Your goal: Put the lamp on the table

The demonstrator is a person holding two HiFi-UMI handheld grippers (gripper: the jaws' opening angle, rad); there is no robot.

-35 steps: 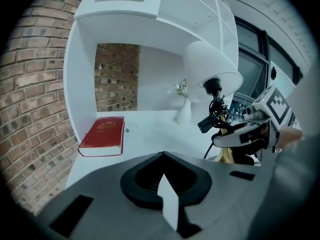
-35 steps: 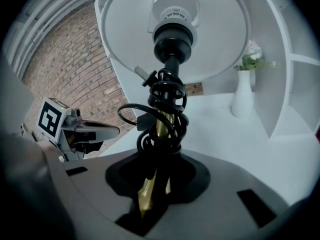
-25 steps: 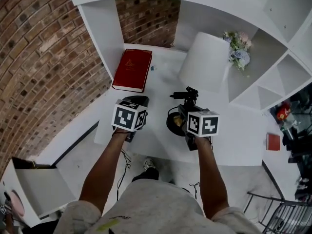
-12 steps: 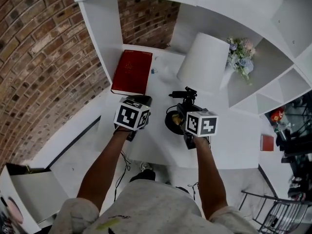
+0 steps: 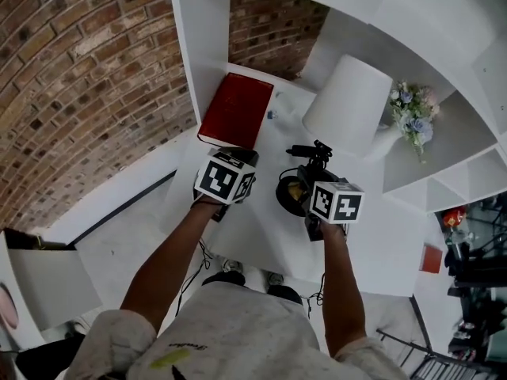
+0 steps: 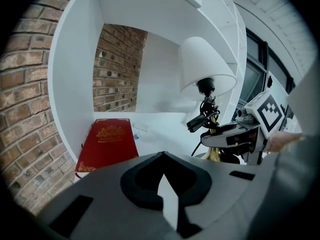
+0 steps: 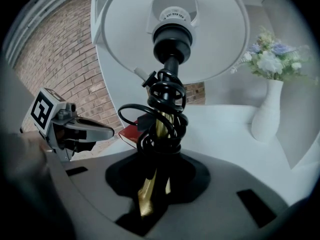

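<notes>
The lamp has a white shade (image 5: 348,105), a brass stem with black cord coiled round it (image 7: 162,119) and a dark round base (image 5: 287,195). My right gripper (image 5: 307,187) is shut on the brass stem low down (image 7: 150,191) and holds the lamp upright over the white table (image 5: 261,232). From the left gripper view the shade (image 6: 205,66) and the right gripper (image 6: 222,134) show to the right. My left gripper (image 5: 236,157) hovers left of the lamp near the red book, jaws together with nothing between them (image 6: 165,184).
A red book (image 5: 238,109) lies flat in the shelf bay beside the brick wall (image 5: 87,93). A white vase of flowers (image 5: 412,121) stands just right of the shade, also seen in the right gripper view (image 7: 267,109). White shelf walls (image 5: 194,62) surround the bay.
Both grippers have edged forward toward the shelf; the left one now sits closer to the red book. The right grip on the lamp is unchanged.
</notes>
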